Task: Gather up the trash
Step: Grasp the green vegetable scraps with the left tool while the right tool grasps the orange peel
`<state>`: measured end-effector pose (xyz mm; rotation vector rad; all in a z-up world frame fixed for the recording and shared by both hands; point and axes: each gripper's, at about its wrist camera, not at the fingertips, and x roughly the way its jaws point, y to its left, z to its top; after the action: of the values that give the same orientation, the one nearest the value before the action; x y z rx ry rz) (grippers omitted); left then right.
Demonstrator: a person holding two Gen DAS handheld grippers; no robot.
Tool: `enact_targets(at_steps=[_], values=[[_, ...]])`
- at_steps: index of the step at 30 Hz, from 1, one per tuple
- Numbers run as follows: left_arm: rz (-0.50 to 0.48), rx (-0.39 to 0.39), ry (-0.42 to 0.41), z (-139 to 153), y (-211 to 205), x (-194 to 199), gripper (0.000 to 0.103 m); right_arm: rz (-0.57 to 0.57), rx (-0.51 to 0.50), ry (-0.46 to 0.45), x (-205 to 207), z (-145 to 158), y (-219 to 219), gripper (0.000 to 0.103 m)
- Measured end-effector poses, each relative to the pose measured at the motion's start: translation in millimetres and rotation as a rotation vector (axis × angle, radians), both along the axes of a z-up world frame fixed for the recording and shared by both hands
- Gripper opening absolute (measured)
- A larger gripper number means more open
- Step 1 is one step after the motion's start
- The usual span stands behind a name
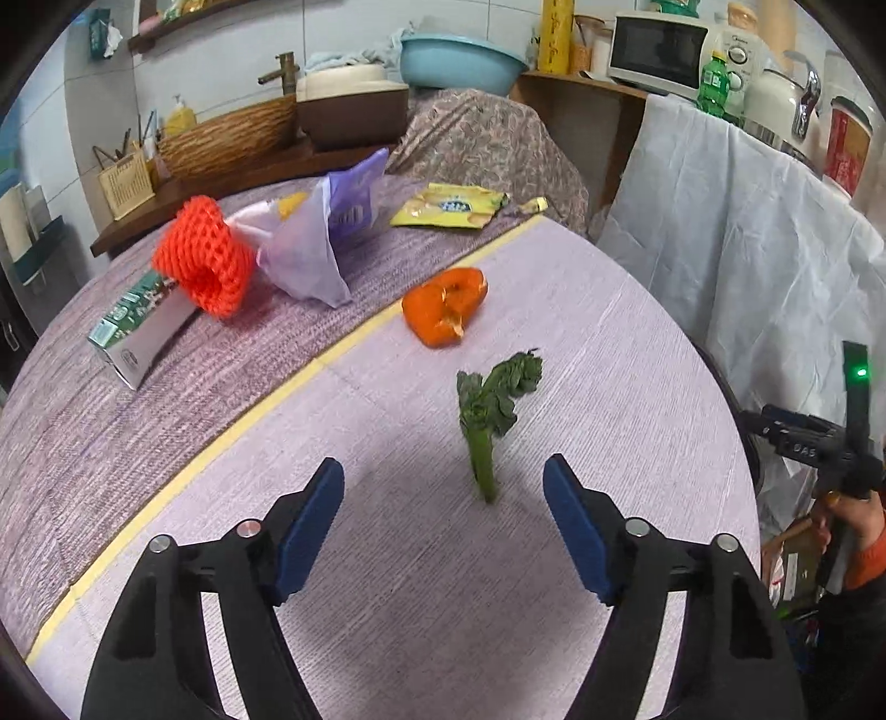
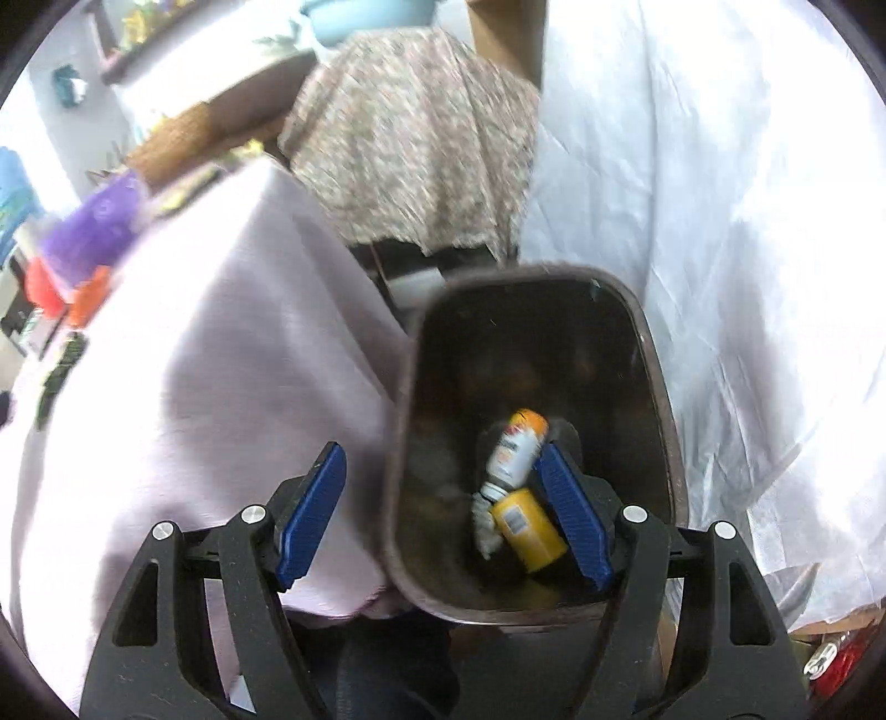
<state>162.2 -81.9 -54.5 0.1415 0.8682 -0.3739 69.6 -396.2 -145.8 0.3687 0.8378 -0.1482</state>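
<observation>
In the left wrist view, the left gripper (image 1: 443, 484) hangs over the lilac tablecloth (image 1: 581, 343) with its blue pads wide apart, a green vegetable stalk (image 1: 490, 412) lying between them, an orange peel (image 1: 446, 304) beyond. In the right wrist view, the right gripper (image 2: 443, 482) is spread and empty above the dark trash bin (image 2: 659, 387), where a small bottle (image 2: 512, 451) and yellow can (image 2: 529, 526) lie.

White tiled walls (image 1: 343, 33) are seen at the far side, with a wooden shelf (image 1: 183, 22) mounted high on the left. A wooden counter (image 1: 581, 94) is set far right, a microwave (image 1: 659, 47) placed on it. A white sheet (image 1: 736, 232) is draped at right.
</observation>
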Motion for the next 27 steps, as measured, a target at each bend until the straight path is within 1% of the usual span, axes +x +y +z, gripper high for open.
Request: enact_targets(at_steps=[1, 2, 4, 6, 8, 10, 11, 13, 15, 16, 18, 20, 21, 24, 27], values=[[-0.007, -0.001, 0.011, -2, -1, 4, 0.07, 0.009, -0.002, -0.025, -5, 9, 7, 0.073], [-0.013, 0.001, 0.018, -5, -2, 6, 0.068, 0.017, -0.002, -0.045, -5, 7, 13, 0.073], [-0.036, 0.007, 0.028, -7, -9, 12, 0.065, 0.035, -0.005, -0.083, -7, 18, 25, 0.073], [-0.065, 0.032, 0.029, -10, -19, 17, 0.063, 0.049, -0.013, -0.111, -9, 26, 36, 0.073], [-0.081, 0.063, 0.029, -15, -26, 20, 0.059, 0.057, -0.022, -0.132, -9, 33, 42, 0.073], [-0.096, 0.073, 0.037, -20, -31, 24, 0.056, 0.067, -0.029, -0.158, -10, 41, 47, 0.073], [-0.095, 0.078, 0.041, -23, -32, 26, 0.053, 0.073, -0.033, -0.165, -10, 45, 50, 0.073], [-0.084, 0.09, 0.024, -24, -33, 27, 0.048, 0.08, -0.046, -0.176, -10, 50, 55, 0.073], [-0.078, 0.08, 0.022, -24, -32, 27, 0.036, 0.086, -0.048, -0.193, -11, 56, 60, 0.073], [-0.08, 0.078, 0.021, -23, -32, 26, 0.032, 0.089, -0.051, -0.194, -11, 57, 64, 0.073], [-0.086, 0.071, 0.017, -24, -32, 25, 0.019, 0.094, -0.058, -0.197, -9, 61, 70, 0.073], [-0.079, 0.068, 0.01, -23, -32, 25, 0.013, 0.102, -0.058, -0.204, -4, 64, 77, 0.073], [-0.078, 0.05, 0.012, -23, -30, 25, 0.011, 0.113, -0.053, -0.206, -2, 66, 80, 0.073], [-0.066, -0.03, 0.031, -21, -19, 25, 0.01, 0.163, -0.025, -0.215, 12, 73, 93, 0.073], [-0.043, -0.076, 0.016, -13, -6, 24, 0.01, 0.232, 0.011, -0.223, 32, 82, 112, 0.073]])
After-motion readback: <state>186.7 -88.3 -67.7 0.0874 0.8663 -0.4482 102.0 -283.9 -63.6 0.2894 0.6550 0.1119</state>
